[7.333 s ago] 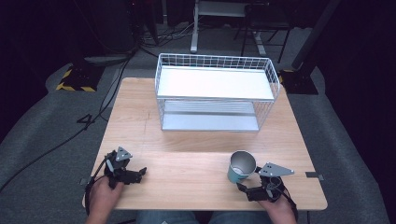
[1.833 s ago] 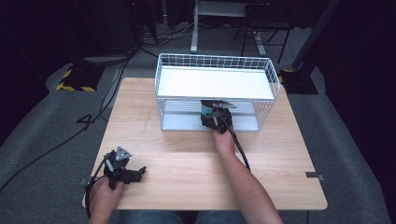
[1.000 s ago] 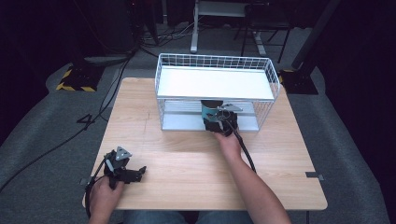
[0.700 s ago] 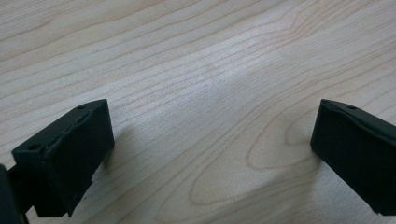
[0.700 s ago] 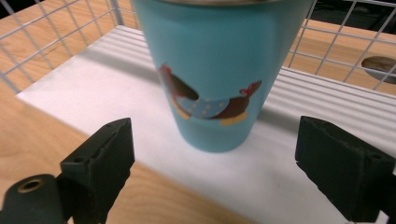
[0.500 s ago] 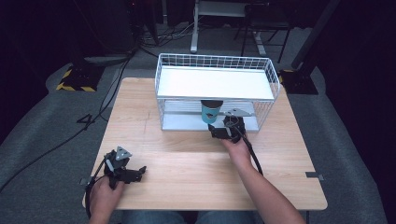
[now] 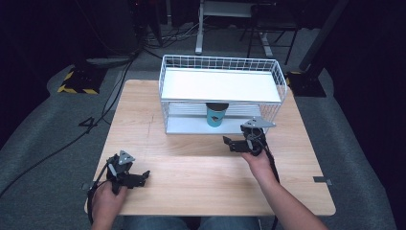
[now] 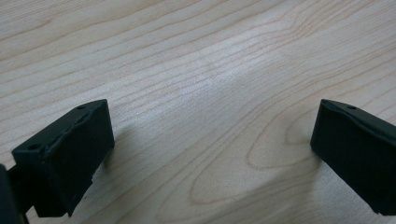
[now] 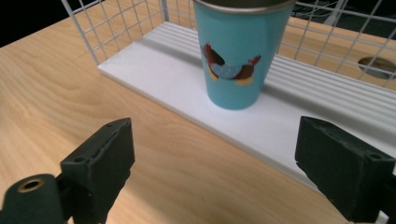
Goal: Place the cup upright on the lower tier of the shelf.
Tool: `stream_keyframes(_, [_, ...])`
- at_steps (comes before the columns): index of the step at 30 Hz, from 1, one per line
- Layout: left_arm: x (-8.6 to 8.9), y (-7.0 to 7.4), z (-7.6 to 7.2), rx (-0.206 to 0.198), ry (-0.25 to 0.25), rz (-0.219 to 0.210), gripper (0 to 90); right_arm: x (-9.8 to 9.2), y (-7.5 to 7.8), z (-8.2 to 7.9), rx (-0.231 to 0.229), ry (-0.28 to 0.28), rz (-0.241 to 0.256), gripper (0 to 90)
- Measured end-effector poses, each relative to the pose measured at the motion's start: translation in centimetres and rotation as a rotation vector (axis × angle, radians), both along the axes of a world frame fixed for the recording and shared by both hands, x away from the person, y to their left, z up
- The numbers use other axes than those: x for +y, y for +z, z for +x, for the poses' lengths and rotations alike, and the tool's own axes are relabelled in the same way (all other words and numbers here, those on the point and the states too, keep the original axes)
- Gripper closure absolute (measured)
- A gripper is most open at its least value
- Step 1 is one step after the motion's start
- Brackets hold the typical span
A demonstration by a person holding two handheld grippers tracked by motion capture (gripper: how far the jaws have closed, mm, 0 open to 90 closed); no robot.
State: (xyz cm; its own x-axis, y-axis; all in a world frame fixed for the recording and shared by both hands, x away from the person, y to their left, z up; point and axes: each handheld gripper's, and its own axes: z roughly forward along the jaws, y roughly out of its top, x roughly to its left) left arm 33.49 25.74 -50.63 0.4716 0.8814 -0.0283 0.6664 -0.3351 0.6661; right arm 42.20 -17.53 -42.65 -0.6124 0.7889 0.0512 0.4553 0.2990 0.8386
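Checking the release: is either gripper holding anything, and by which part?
Nothing is held. The right gripper is open, apart from the cup on the shelf; the left gripper is open too.

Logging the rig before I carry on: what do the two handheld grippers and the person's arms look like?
Both are black two-finger tools. The left gripper and the right gripper each carry a grey three-cornered plate on top. A black cable trails from the right one along the forearm. The fingers are blocky matte black pads with small screw holes. Both forearms are bare, with no sleeves in view.
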Motion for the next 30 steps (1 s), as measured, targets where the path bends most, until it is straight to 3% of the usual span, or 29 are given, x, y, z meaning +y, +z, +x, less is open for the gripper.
stream_keyframes(9, [0.0, 0.0, 0.0, 0.000, 0.000, 0.000, 0.0, -4.0, 0.4, -2.5, 0.011, -0.012, -0.001, 14.9])
stream_keyframes(15, [0.0, 0.0, 0.0, 0.000, 0.000, 0.000, 0.0, -6.7, 0.5, -3.9, -0.012, -0.017, -0.028, 15.3])
stream_keyframes(18, [0.0, 0.0, 0.0, 0.000, 0.000, 0.000, 0.0, -8.0, 0.5, -4.7, 0.004, -0.013, 0.013, 15.5])
stream_keyframes(25, [0.0, 0.0, 0.0, 0.001, 0.000, 0.000, 0.0, -9.8, 0.1, -5.9, -0.015, -0.017, -0.011, 15.6])
stream_keyframes(30, [0.0, 0.0, 0.0, 0.001, 0.000, 0.000, 0.0, -10.8, -0.6, -6.6, 0.007, -0.028, -0.008, 15.6])
